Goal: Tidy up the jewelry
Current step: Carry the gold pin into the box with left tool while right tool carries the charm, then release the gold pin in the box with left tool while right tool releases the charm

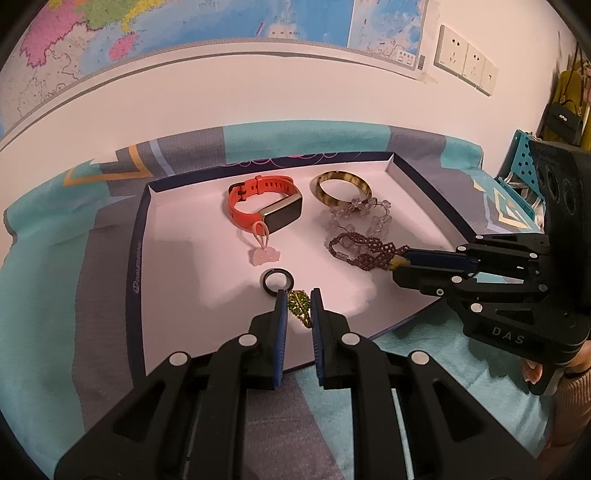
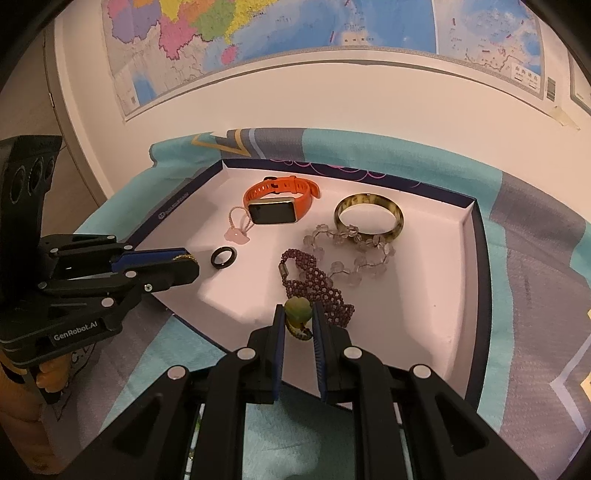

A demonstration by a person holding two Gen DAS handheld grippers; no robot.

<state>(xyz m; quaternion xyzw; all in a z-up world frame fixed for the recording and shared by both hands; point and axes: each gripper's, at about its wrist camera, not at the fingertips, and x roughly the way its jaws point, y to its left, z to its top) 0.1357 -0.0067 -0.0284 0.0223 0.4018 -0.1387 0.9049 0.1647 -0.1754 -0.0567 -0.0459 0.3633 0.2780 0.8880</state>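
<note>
A shallow white tray point(image 1: 177, 236) point(image 2: 424, 295) with a dark rim holds the jewelry. My left gripper point(image 1: 298, 295) point(image 2: 186, 260) is shut on a green-and-gold brooch point(image 1: 298, 304), just inside the tray's near edge beside a black ring point(image 1: 277, 282) point(image 2: 223, 256). My right gripper point(image 2: 298, 308) point(image 1: 397, 263) is shut on a yellow-green jade pendant point(image 2: 298, 310), over a dark red beaded bracelet point(image 2: 314, 288) point(image 1: 358, 249). Farther back lie an orange smartwatch point(image 1: 264, 201) point(image 2: 277, 201), a pink charm point(image 1: 264, 254) point(image 2: 236, 234), a clear crystal bracelet point(image 1: 360, 216) point(image 2: 351, 251) and a mottled bangle point(image 1: 343, 186) point(image 2: 369, 214).
The tray sits on a teal and grey patterned cloth point(image 1: 48, 295) point(image 2: 535, 258). A wall with a map point(image 1: 147, 37) point(image 2: 295, 33) and sockets point(image 1: 465, 59) stands behind. A blue perforated rack point(image 1: 521, 162) is at the right.
</note>
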